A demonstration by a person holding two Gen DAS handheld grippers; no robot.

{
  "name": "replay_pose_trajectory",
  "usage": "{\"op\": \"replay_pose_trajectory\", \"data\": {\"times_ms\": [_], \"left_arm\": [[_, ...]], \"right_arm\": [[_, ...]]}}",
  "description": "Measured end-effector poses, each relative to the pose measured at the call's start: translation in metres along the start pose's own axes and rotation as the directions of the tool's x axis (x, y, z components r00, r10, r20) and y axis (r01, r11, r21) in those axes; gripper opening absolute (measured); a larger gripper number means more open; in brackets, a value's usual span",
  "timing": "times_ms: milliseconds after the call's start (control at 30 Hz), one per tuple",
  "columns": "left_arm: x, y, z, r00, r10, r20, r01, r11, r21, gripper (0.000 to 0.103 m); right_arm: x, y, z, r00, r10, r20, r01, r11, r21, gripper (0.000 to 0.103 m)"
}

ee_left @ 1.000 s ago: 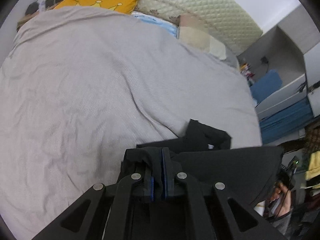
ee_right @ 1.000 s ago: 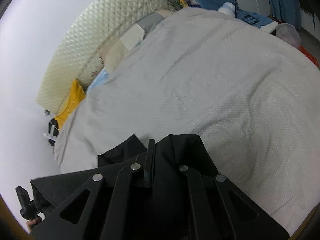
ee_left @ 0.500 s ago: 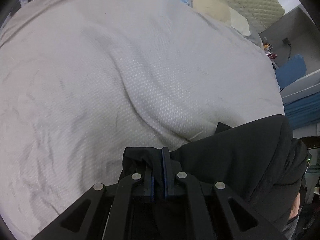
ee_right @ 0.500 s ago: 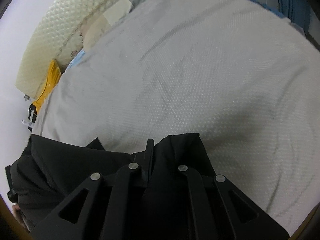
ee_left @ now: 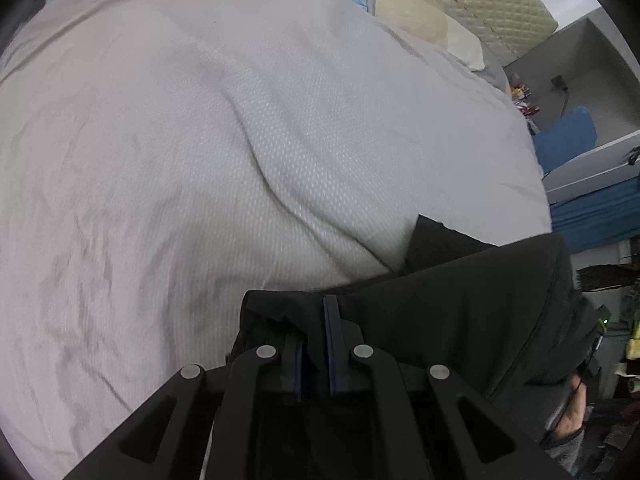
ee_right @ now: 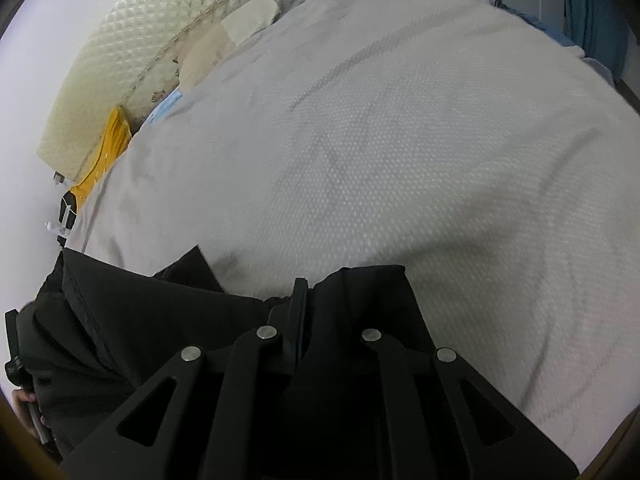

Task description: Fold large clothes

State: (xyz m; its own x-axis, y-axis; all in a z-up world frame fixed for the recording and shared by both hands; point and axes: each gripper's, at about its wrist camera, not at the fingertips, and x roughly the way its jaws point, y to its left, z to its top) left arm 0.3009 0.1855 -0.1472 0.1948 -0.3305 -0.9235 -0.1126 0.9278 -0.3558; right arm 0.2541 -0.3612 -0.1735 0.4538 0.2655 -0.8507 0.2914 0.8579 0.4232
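Observation:
A large black garment is held between both grippers over a bed with a pale grey cover. My left gripper is shut on one corner of the black garment, cloth bunched over its blue pads. My right gripper is shut on another corner of the same garment, which stretches away to the left in the right wrist view. The cloth hangs close above the bed cover. The right fingertip of the right gripper is hidden under cloth.
Pillows and a yellow cushion lie at the head of the bed against a quilted headboard. A blue cabinet and shelf stand beside the bed. A person's hand shows at lower right.
Both grippers have dropped lower and closer to the bed cover with the garment. The garment now spreads wider between them and its folded-under part shows less.

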Motion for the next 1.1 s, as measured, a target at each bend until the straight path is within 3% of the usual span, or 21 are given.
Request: {"op": "replay_pose_trajectory", "data": {"times_ms": [100, 133, 233, 300, 367, 500, 633, 767, 900, 1000, 1100], "left_arm": [[-0.024, 0.005, -0.014, 0.999, -0.042, 0.006, 0.042, 0.999, -0.018, 0.015], [-0.033, 0.006, -0.018, 0.998, -0.057, 0.015, 0.057, 0.998, -0.015, 0.025], [-0.066, 0.007, -0.034, 0.995, -0.052, 0.082, 0.052, 0.999, 0.003, 0.079], [-0.087, 0.007, -0.045, 0.988, -0.073, 0.134, 0.072, 0.997, 0.016, 0.081], [-0.105, 0.006, -0.055, 0.982, -0.088, 0.168, 0.086, 0.996, 0.022, 0.081], [-0.138, -0.015, -0.078, 0.956, -0.071, 0.286, 0.044, 0.994, 0.098, 0.081], [-0.149, -0.055, -0.104, 0.917, -0.114, 0.382, 0.043, 0.981, 0.188, 0.081], [-0.122, -0.102, -0.128, 0.895, -0.132, 0.426, 0.005, 0.958, 0.287, 0.081], [-0.069, -0.137, -0.139, 0.894, -0.117, 0.432, -0.053, 0.931, 0.36, 0.081], [-0.023, -0.147, -0.14, 0.908, -0.059, 0.416, -0.114, 0.918, 0.379, 0.081], [0.004, -0.146, -0.136, 0.892, -0.016, 0.452, -0.179, 0.905, 0.385, 0.081]], "right_arm": [[-0.023, 0.003, -0.007, 1.0, 0.006, -0.006, -0.006, 1.0, -0.01, 0.022], [-0.031, 0.004, -0.009, 1.0, 0.008, -0.005, -0.008, 1.0, -0.017, 0.024], [-0.055, 0.008, -0.019, 0.999, 0.02, -0.025, -0.021, 0.999, -0.041, 0.035], [-0.077, 0.013, -0.025, 1.0, 0.023, -0.019, -0.024, 0.997, -0.07, 0.057], [-0.102, 0.015, -0.03, 1.0, 0.0, 0.016, 0.002, 0.994, -0.106, 0.072], [-0.145, 0.025, -0.035, 0.995, -0.04, 0.09, 0.055, 0.985, -0.161, 0.074], [-0.163, 0.052, -0.044, 0.981, -0.047, 0.187, 0.089, 0.971, -0.221, 0.078], [-0.151, 0.091, -0.068, 0.967, 0.029, 0.252, 0.051, 0.95, -0.307, 0.082], [-0.103, 0.126, -0.098, 0.964, 0.056, 0.26, 0.052, 0.919, -0.39, 0.083], [-0.067, 0.139, -0.115, 0.964, 0.034, 0.264, 0.087, 0.897, -0.434, 0.083], [-0.037, 0.141, -0.122, 0.959, -0.006, 0.284, 0.142, 0.878, -0.458, 0.083]]}}
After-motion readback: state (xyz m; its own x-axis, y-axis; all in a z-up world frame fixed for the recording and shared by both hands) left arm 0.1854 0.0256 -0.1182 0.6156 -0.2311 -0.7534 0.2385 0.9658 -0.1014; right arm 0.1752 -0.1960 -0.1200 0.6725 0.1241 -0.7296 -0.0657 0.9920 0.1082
